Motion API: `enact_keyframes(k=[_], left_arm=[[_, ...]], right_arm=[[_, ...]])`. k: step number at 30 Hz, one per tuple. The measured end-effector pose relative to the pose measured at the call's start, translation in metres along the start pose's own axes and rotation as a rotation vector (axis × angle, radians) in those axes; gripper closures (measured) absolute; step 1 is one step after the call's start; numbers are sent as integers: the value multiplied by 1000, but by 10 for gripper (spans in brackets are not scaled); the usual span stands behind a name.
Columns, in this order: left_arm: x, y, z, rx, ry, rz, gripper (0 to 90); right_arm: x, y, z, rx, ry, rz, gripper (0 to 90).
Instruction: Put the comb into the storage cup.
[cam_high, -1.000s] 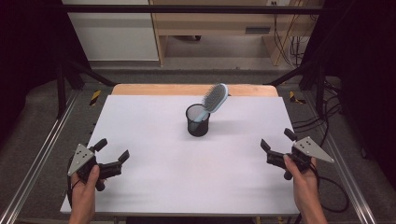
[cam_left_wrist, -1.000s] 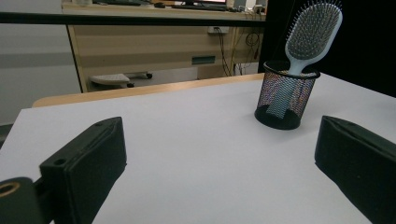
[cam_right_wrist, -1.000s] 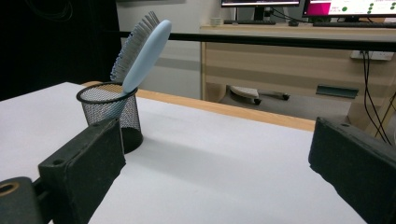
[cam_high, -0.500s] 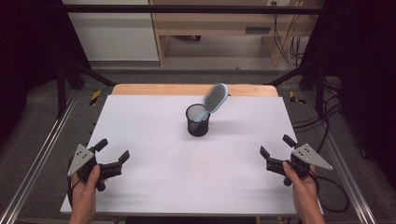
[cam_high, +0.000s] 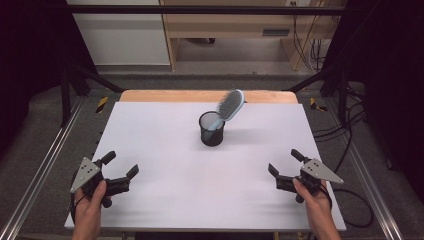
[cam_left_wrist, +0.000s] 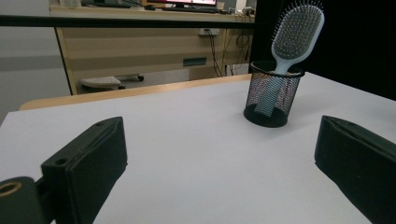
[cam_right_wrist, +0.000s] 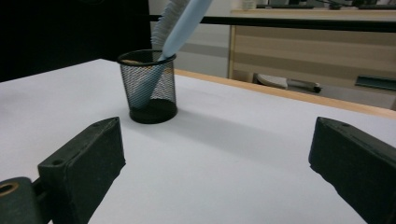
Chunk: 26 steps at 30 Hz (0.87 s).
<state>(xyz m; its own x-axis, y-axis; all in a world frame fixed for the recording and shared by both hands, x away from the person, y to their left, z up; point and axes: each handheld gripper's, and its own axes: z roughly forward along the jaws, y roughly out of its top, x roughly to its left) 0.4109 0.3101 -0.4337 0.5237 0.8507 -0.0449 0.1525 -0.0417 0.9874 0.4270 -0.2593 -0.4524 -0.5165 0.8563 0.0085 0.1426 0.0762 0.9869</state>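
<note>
A black mesh cup (cam_high: 212, 129) stands upright near the middle of the white table (cam_high: 165, 125). A light blue hairbrush (cam_high: 229, 106) leans in it, handle down, bristle head up and to the right. The left gripper view has the cup (cam_left_wrist: 272, 94) and brush (cam_left_wrist: 297, 29) ahead to the right; the right gripper view has the cup (cam_right_wrist: 149, 85) and brush handle (cam_right_wrist: 177, 25) ahead to the left. My left gripper (cam_high: 120, 166) is open near the front left corner, holding nothing. My right gripper (cam_high: 284, 162) is open near the front right, also holding nothing.
A wooden strip (cam_high: 200, 96) borders the table's far edge. Metal rails (cam_high: 47, 165) run along both sides, and cables (cam_high: 350, 130) lie on the floor to the right. A wooden desk (cam_high: 235, 25) stands beyond the table.
My right gripper has drawn back toward the front edge of the table. The left gripper has shifted slightly. The cup and brush have not moved.
</note>
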Motion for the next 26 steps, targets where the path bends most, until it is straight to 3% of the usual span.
enact_keyframes(k=[6,19,24,26], left_arm=[[-3,0,1,-2,-17,7,24],[-7,-3,8,14,-72,1,24],[-8,-4,11,5,-71,-29,24],[-9,-4,12,6,-59,-23,24]], right_arm=[[10,-2,7,4,61,6,36],[23,-3,19,23,92,-54,31],[25,-4,20,37,92,-71,31],[24,-4,19,32,82,-64,31]])
